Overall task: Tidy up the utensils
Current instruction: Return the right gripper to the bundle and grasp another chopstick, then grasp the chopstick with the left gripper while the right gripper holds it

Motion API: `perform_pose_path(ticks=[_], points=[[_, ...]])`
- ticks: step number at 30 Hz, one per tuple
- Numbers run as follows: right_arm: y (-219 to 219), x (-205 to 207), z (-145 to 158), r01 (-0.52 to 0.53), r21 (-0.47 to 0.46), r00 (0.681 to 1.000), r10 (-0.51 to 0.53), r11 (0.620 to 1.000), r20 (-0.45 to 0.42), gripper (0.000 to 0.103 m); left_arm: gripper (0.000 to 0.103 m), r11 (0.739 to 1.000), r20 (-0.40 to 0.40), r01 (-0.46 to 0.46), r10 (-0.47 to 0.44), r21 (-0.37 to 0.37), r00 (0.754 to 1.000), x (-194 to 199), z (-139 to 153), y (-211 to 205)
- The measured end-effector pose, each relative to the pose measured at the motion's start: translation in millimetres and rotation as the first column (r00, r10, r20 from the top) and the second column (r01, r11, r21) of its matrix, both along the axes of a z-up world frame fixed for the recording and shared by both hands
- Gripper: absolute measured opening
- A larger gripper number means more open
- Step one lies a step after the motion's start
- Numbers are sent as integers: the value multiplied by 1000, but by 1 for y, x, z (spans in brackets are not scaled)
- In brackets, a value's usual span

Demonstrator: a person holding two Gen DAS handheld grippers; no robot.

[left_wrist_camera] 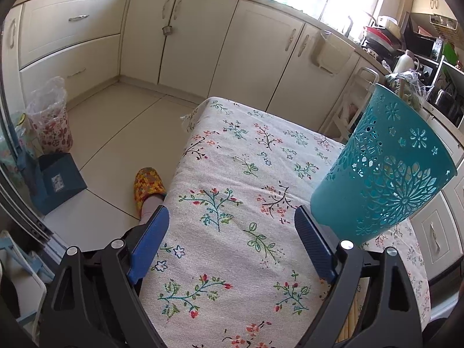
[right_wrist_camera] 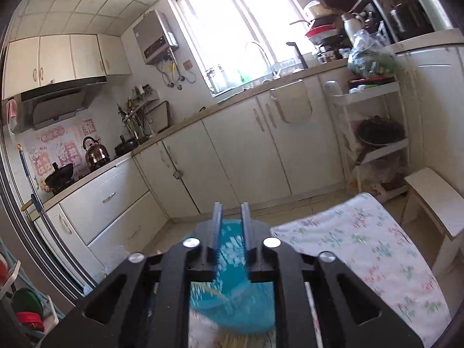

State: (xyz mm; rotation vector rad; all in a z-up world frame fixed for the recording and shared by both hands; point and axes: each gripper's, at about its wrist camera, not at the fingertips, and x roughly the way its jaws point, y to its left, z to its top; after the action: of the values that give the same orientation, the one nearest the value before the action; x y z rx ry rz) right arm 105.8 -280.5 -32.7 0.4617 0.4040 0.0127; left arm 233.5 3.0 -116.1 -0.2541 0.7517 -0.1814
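Wide-open left gripper [left_wrist_camera: 232, 243] jaws over floral-clothed bench [left_wrist_camera: 232, 174], empty; teal holder [left_wrist_camera: 385, 171] tilted at right edge. Right gripper [right_wrist_camera: 231, 217] jaws narrowly parted, nothing gripped, blurred teal holder [right_wrist_camera: 232, 275] beneath; stove only there.

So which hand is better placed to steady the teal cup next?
Left, probably. The left gripper has its jaws wide apart, low over the cloth, with the cup just outside them. The right gripper is above the cup with jaws nearly together, too narrow to take it.
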Motion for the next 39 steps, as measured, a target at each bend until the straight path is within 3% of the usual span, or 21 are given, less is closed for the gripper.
perform_pose_path(ticks=[3, 6, 9, 11, 18, 24, 27, 34, 39], points=[[13, -28, -27, -25, -9, 994, 24, 1000, -110, 23, 85, 1000, -1, -1, 1, 4, 1000, 0, 0, 0], [39, -36, -81, -127, -16, 939, 115, 992, -324, 23, 86, 1000, 0, -4, 4, 7, 1000, -1, 0, -1], [56, -29, -120, -192, 16, 874, 178, 981, -453, 17, 87, 1000, -3, -8, 8, 6, 1000, -2, -1, 0], [62, -20, -130, -212, 8, 851, 189, 977, -490, 17, 87, 1000, -5, -12, 12, 1, 1000, -1, -1, 1], [80, 3, -144, -247, -40, 821, 187, 968, -539, 17, 88, 1000, -7, -10, 10, 0, 1000, -1, -2, 0], [87, 10, -149, -271, -83, 815, 182, 959, -549, 17, 88, 1000, -6, -9, 9, -7, 1000, -1, -2, 0], [91, 11, -148, -293, -128, 809, 174, 948, -562, 8, 88, 1000, -6, -7, 7, -6, 1000, -1, -2, 1], [61, -5, -146, -262, -138, 793, 132, 955, -594, 6, 88, 1000, -7, 5, -5, 0, 1000, -1, -2, -3], [36, -20, -147, -188, -84, 810, 106, 979, -577, 6, 88, 990, -43, 128, -125, 58, 991, -13, 4, -26]])
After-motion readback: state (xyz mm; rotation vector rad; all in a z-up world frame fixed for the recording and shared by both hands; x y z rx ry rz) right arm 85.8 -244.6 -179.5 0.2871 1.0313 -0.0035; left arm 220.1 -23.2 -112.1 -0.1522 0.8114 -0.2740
